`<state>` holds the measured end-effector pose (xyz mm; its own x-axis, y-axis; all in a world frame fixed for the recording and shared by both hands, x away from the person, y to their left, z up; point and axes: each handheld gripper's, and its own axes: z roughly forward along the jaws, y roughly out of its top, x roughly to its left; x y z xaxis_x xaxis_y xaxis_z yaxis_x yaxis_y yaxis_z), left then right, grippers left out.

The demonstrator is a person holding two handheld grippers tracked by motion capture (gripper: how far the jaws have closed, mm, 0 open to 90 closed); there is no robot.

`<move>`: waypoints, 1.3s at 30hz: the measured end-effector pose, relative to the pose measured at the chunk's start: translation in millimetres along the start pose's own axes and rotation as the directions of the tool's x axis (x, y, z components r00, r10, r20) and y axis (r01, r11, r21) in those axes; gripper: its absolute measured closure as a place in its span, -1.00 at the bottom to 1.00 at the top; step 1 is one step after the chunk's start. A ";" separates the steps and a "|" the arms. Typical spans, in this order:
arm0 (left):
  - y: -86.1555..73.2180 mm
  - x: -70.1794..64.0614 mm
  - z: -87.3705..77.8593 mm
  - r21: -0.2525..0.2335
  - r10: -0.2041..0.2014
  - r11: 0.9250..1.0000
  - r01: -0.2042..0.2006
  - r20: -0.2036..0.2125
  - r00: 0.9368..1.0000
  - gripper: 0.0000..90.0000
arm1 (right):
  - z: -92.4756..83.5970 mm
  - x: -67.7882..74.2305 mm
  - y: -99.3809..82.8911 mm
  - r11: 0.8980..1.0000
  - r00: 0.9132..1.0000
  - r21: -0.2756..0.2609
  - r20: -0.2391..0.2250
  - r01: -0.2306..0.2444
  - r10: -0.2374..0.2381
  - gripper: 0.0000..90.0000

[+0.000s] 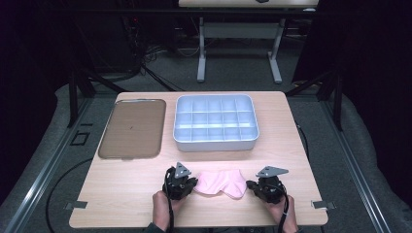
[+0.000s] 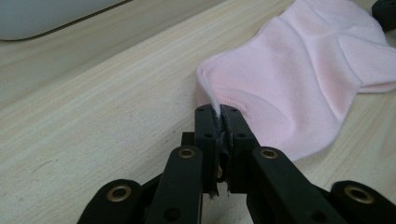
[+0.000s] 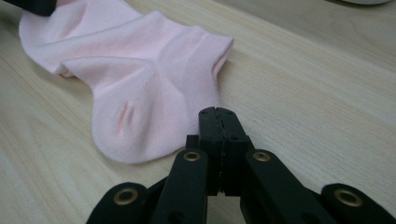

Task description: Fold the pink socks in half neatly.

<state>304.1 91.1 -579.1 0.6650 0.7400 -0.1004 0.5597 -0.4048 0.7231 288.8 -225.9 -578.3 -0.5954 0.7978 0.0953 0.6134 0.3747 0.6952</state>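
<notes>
A pink sock lies flat near the table's front edge, between my two grippers. My left gripper is at the sock's left end. In the left gripper view the jaws are shut on the sock's thin edge, and the fabric rises a little between the pads. My right gripper is at the sock's right end. In the right gripper view its jaws are pressed together right beside the sock's rounded end. I see no fabric between them.
A white compartment bin stands mid-table behind the sock, its cells empty. A flat brown tray lies to its left. Bare wood stretches left of the left gripper. A table frame stands on the floor beyond.
</notes>
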 end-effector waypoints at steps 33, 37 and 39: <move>-12.2 0.6 -8.8 -0.089 -0.019 0.996 0.023 0.046 0.999 0.41 | -1.8 -4.9 4.9 0.997 1.000 -0.070 -0.013 -0.022 0.021 0.69; -14.0 -2.4 -5.9 -0.103 0.013 0.995 -0.010 0.028 1.000 0.57 | 0.4 -5.2 3.6 0.998 0.999 -0.057 -0.013 -0.033 0.032 0.70; -13.9 -2.1 -5.6 -0.101 0.012 0.995 -0.009 0.031 0.999 0.67 | 1.3 -5.2 2.7 0.998 1.000 -0.051 -0.013 -0.026 0.026 0.78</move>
<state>292.1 98.2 -585.1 0.6871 0.7178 -0.1127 0.5006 -0.3552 0.7894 294.2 -228.4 -577.9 -0.5861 0.8010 0.1224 0.6016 0.3289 0.7280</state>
